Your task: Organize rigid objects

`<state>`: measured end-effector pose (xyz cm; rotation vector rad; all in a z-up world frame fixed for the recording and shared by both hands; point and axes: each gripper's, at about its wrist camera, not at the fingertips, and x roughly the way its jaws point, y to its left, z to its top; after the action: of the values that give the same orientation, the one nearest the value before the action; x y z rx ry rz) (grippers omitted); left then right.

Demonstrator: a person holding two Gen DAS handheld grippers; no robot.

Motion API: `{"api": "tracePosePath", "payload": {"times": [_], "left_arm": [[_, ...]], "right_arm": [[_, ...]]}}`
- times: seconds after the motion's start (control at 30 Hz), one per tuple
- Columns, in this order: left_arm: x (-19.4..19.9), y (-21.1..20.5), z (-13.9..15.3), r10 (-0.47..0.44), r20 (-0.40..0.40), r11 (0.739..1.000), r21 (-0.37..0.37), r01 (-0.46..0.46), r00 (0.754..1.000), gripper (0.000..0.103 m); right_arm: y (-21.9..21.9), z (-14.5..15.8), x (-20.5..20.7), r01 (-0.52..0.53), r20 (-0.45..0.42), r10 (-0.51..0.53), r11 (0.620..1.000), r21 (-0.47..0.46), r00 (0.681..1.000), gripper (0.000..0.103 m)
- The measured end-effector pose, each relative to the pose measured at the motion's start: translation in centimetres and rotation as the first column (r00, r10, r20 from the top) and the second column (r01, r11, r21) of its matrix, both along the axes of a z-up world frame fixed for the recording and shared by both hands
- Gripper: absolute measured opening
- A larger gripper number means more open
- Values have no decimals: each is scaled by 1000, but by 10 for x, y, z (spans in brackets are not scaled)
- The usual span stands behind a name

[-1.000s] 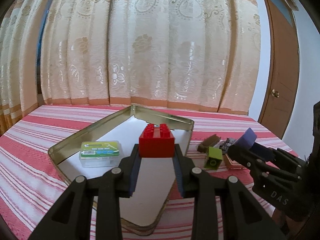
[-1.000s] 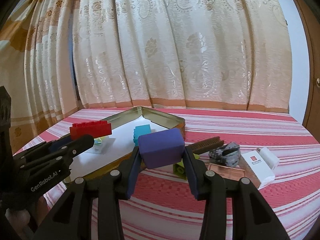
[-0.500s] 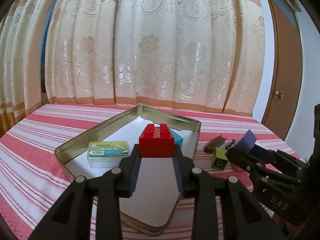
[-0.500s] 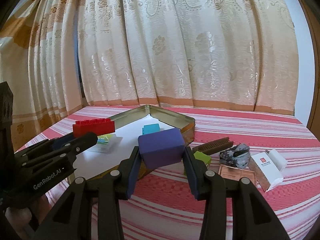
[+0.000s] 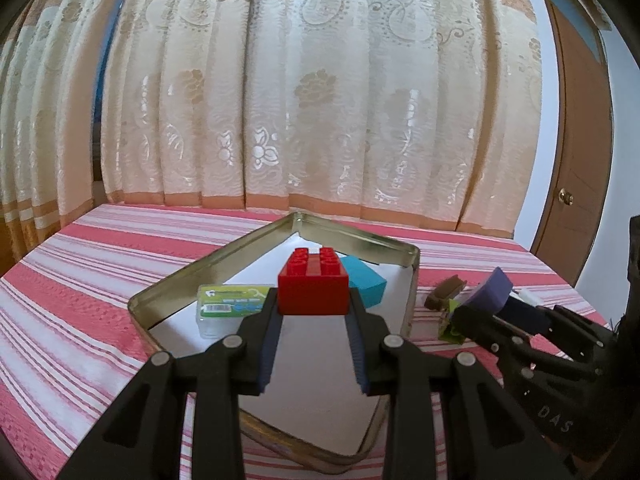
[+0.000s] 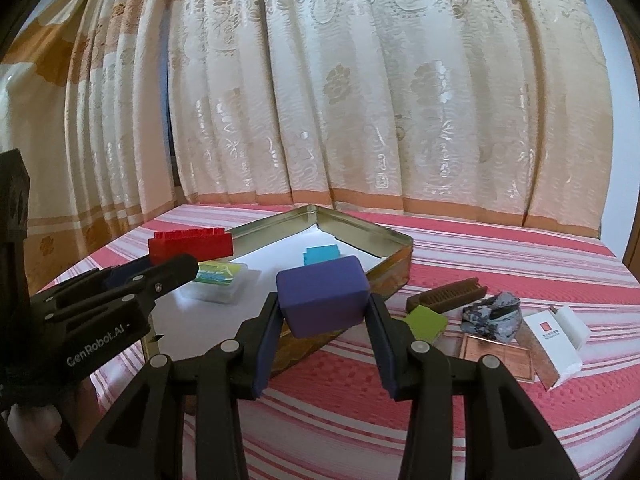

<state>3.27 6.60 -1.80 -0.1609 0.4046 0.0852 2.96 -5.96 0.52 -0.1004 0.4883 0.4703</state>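
My left gripper (image 5: 312, 312) clamps the red brick (image 5: 313, 286) above the tin (image 5: 224, 258); my right gripper (image 6: 323, 322) pinches the purple block (image 6: 323, 300) over its near rim; only the right view shows the white box (image 6: 554, 334) at three o'clock, beside the grey lump (image 6: 490, 316).

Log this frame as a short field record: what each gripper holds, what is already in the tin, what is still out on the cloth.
left gripper: shut on red building brick, over the tin
right gripper: shut on purple block
metal tin: holds blue block and clear plastic box
still on striped cloth: brown comb, green piece, grey lump, copper plate, white box
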Motion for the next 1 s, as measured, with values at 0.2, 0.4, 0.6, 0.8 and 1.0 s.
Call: {"api": "tracePosePath", "payload": {"times": [0.2, 0.4, 0.6, 0.8, 1.0], "left_arm": [[1, 10, -2, 4, -7, 1000, -8, -4, 1000, 30], [6, 17, -4, 11, -36, 1000, 11, -10, 999, 30], [19, 28, -1, -10, -63, 999, 30, 12, 998, 30], [50, 42, 4, -49, -125, 999, -6, 49, 991, 30], [79, 51, -6, -63, -210, 997, -45, 54, 976, 30]], "right_arm": [[11, -2, 5, -25, -23, 25, 1000, -6, 999, 45], [23, -6, 14, -55, -52, 54, 998, -14, 997, 45], [38, -8, 30, -86, -93, 84, 996, -20, 992, 45], [49, -9, 63, -110, -191, 112, 994, 23, 975, 45], [59, -23, 90, -108, -274, 110, 994, 21, 955, 45]]}}
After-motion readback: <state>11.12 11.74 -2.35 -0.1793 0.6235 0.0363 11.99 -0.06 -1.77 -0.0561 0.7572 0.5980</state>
